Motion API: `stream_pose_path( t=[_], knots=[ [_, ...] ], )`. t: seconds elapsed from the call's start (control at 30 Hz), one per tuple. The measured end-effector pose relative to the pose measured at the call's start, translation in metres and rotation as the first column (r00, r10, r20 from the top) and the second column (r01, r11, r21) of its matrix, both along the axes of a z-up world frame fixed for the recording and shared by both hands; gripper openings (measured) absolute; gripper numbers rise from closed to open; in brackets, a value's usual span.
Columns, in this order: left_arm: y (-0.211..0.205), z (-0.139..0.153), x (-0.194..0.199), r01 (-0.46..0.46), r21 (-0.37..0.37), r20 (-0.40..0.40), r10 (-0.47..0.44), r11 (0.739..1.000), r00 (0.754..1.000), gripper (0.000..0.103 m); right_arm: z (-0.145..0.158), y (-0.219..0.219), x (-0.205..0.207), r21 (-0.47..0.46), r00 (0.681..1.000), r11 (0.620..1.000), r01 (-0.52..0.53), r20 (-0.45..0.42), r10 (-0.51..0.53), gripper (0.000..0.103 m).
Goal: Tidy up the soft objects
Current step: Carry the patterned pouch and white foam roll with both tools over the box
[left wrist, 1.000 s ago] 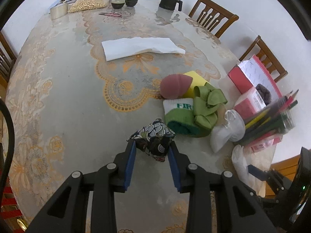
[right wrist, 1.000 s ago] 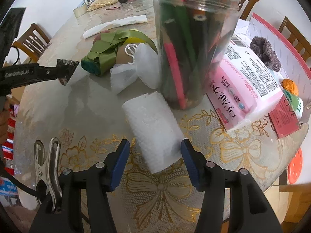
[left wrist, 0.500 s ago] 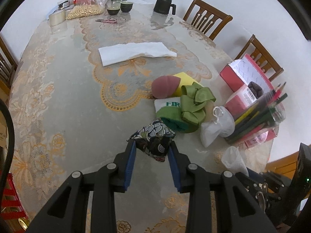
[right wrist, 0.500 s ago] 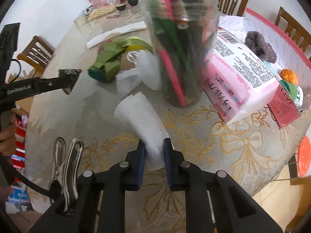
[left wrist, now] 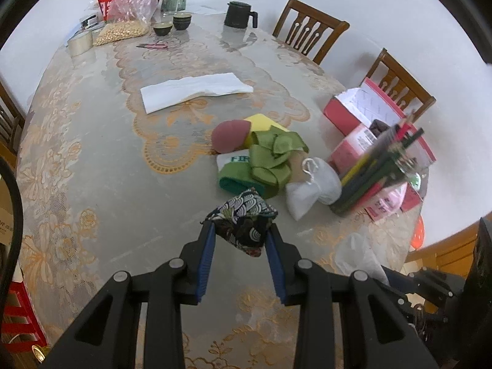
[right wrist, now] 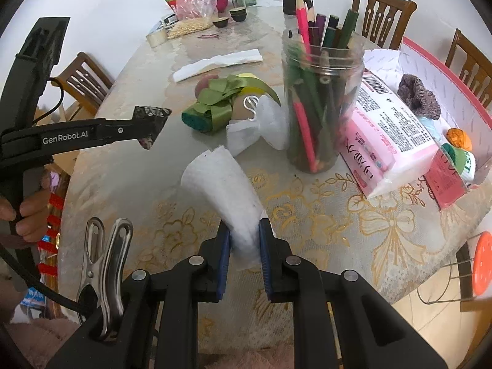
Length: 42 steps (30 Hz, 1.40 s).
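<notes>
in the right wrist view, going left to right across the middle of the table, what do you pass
left gripper holding a patterned pouch → green ribbon bundle → white drawstring bag → jar of coloured pencils → pink tissue pack → red-rimmed box

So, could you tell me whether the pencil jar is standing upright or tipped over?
Upright: the pencil jar stands on its base on the tablecloth, pencil tips pointing up.
</notes>
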State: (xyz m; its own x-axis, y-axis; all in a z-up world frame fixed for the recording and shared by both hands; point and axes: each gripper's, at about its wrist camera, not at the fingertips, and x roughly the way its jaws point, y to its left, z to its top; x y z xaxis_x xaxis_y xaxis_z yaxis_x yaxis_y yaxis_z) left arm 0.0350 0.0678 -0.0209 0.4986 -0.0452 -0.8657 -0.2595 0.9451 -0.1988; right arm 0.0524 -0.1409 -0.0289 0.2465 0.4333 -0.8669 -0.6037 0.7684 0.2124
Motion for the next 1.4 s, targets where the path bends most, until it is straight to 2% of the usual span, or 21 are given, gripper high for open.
stream_pose_path(
  t=[0.63, 1.4],
  knots=[
    [-0.062, 0.021, -0.013, 0.145, 0.011, 0.022, -0.145, 0.989, 0.989, 0.035, 0.021, -0.044, -0.015, 0.022, 0.994, 0.994, 0.104, 0.027, -0.104, 0.019],
    [-0.151, 0.043, 0.022, 0.296, -0.014, 0.041, -0.296, 0.955, 0.954, 0.035, 0.036, -0.121, 0.032, 0.044, 0.975, 0.974, 0.22, 0.023, -0.222, 0.019]
  ],
)
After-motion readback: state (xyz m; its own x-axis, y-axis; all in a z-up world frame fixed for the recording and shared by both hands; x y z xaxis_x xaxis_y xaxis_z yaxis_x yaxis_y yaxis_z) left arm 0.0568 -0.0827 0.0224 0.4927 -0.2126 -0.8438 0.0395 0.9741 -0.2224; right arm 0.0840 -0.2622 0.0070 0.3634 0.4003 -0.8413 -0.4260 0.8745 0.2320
